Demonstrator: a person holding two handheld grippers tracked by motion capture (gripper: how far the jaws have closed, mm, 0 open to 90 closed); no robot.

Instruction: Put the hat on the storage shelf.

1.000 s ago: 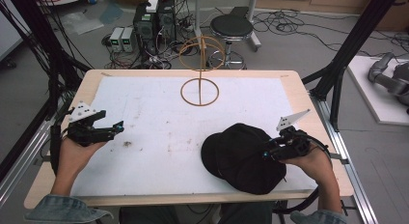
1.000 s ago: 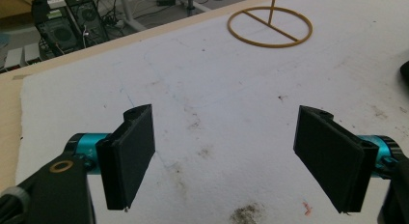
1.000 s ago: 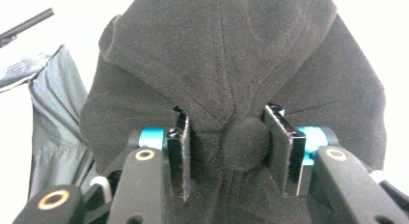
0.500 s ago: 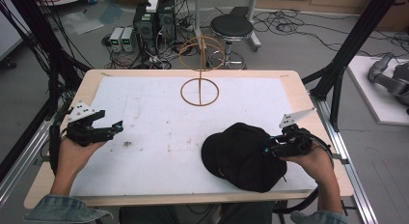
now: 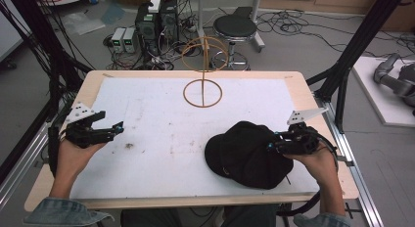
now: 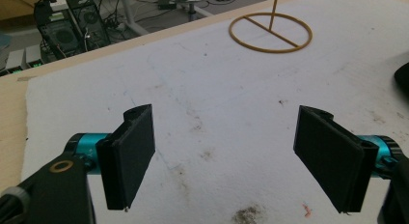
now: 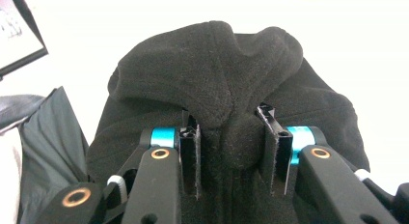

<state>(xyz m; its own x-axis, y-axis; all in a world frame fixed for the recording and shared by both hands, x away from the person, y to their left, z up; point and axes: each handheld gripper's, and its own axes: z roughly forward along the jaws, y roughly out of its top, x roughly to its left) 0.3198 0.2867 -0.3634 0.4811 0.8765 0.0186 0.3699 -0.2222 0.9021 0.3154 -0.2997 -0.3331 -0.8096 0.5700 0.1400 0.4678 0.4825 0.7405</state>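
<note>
Closing in over the last second, the right claw has pinched a fold of the black cap, its jaws now pressed into the fabric. That cap sits on the desk near the front right corner. Over by the left edge, the left claw hangs spread wide, nothing between its jaws.

You worked in a robotics lab, not a home: black frame struts flanked the white-covered counter, computer towers and tangled cables sat on the grey floor behind it, beside a round stool and a grey robot arm at your right.
</note>
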